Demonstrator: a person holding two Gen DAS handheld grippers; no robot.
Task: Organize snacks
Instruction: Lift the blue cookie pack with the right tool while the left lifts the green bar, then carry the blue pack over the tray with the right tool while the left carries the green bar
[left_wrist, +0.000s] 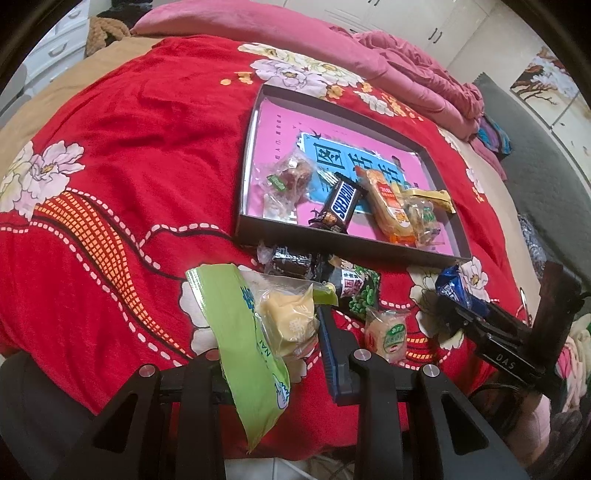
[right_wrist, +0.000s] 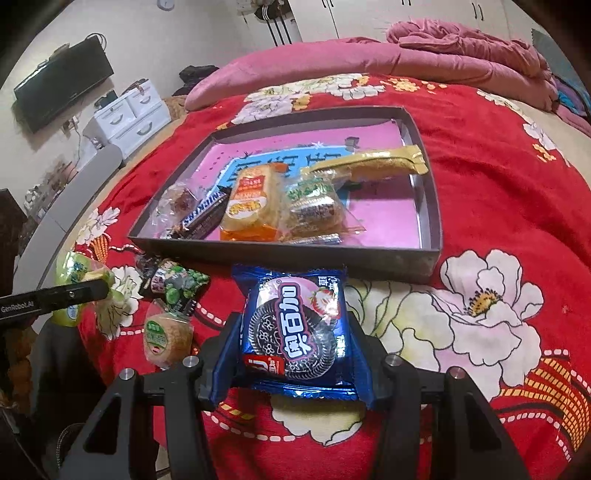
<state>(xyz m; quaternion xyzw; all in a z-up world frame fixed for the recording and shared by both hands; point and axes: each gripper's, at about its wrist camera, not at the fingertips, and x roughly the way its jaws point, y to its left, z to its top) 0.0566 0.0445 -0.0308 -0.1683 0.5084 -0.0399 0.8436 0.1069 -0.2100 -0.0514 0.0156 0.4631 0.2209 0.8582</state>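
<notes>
Our right claw (right_wrist: 295, 332) is clamped on a blue cookie packet (right_wrist: 297, 332), held just in front of the shallow box (right_wrist: 430, 206) on the red bedspread (right_wrist: 498, 192). Our left claw (left_wrist: 273, 325) grips a green pastry packet (left_wrist: 240, 332) near the loose snacks; several snacks lie inside the box.

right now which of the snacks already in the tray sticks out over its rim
The long gold-wrapped bar. Its crimped end overhangs the right wall of the tray, while the Snickers bar and the other packets lie wholly inside.
</notes>
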